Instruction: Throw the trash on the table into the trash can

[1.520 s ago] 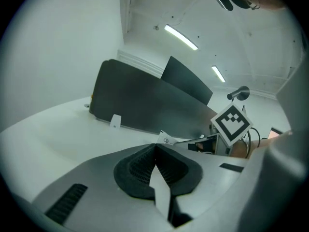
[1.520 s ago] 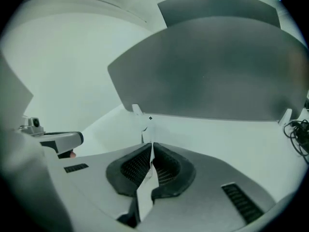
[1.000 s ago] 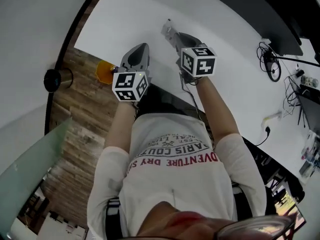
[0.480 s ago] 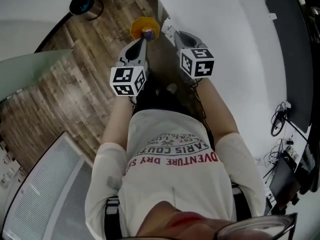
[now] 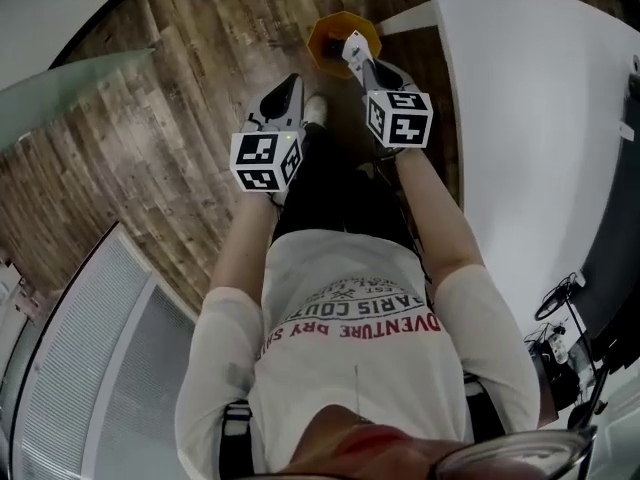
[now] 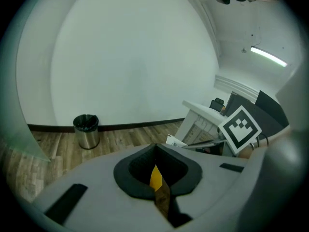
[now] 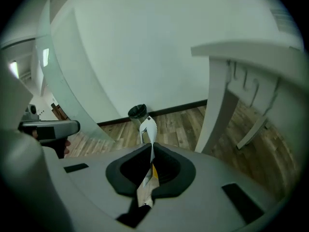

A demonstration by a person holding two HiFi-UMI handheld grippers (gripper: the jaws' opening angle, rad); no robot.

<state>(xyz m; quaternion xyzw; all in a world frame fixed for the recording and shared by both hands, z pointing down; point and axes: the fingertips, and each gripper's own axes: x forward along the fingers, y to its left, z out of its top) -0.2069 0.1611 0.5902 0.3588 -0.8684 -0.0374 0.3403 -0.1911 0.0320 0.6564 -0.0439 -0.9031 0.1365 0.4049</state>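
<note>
Drop-off step: the right gripper (image 5: 365, 60), jaws clamped on a white wrapper (image 5: 352, 41), hangs at the 3 o'clock rim of the orange bin (image 5: 322, 50), with the left gripper (image 5: 292, 86) closed and empty at its 7; next, centre over the mouth and release

Orange can (image 5: 325, 48) sits partly hidden behind the right gripper (image 5: 357, 53) and its wrapper (image 7: 147, 125), whose lower end vanishes between the fingers (image 7: 176, 173). The desk (image 5: 530, 118) runs off the top and right edges.
</note>
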